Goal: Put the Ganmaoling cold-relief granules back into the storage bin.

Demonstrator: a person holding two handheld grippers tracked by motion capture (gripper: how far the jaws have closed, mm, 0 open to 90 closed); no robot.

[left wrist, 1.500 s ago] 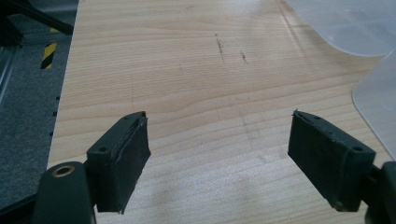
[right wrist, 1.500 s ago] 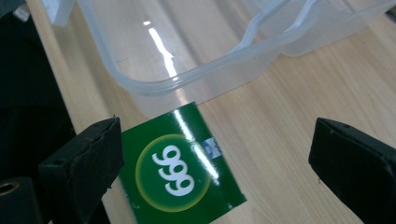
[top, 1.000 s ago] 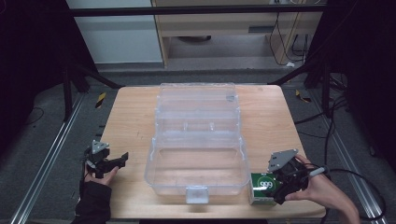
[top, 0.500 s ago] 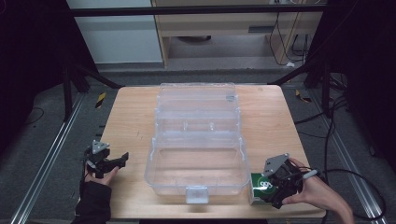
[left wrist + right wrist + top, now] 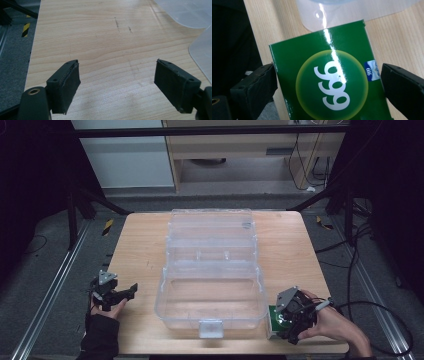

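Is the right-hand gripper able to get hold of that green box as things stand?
Probably yes: the right gripper has its jaws open on either side of the green box, with nothing between them and it.

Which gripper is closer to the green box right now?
Right. The right gripper is directly over the green box, its jaws spread on either side of it, not closed yet. The left gripper is across the table, beyond the clear plastic container, open over bare wood.
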